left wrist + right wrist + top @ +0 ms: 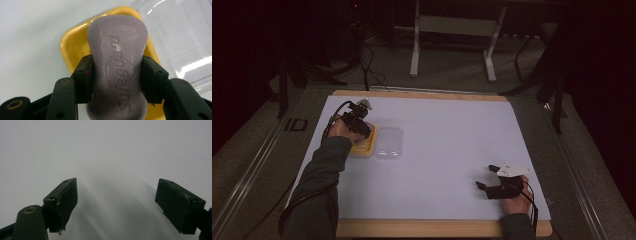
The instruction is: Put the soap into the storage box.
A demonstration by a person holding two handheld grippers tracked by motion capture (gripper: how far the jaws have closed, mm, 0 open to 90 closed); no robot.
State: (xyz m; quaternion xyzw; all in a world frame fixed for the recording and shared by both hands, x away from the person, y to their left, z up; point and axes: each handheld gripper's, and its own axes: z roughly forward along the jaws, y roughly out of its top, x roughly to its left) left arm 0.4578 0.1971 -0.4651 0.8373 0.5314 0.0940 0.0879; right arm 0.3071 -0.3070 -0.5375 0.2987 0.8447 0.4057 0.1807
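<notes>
the landmark here is the shallow yellow plastic soap dish, sitting toward the near-left part of the white-covered table. everything worth watching hangs around it.

the left gripper is clamped on a pale purple, waisted bar of soap with a brand name pressed into its face. its two black jaws pinch the bar at the narrow waist, one on each side, pads flat against it. the bar sits right over the yellow dish, long axis along the dish; from the left gripper view i cannot tell whether its underside is resting in the dish or held just clear of it. in the high view the left hand and gripper cover most of the dish, so that doesn't settle it either.

just beside the dish, on its right, lies a clear rounded-rectangle plastic lid, flat on the table, touching or nearly touching the dish edge. it is not on the dish.

well apart from the dish, over at the near-right of the table, the right gripper is idle, its jaws spread wide with nothing between them; its own view looks at bare white surface.

my reading: the soap is either being set into the dish or lifted out of it, and the pictures don't say which. if it is going in, what's left is to let go of the bar and then fit the clear lid over the dish, a job the free right gripper looks placed to take.
</notes>
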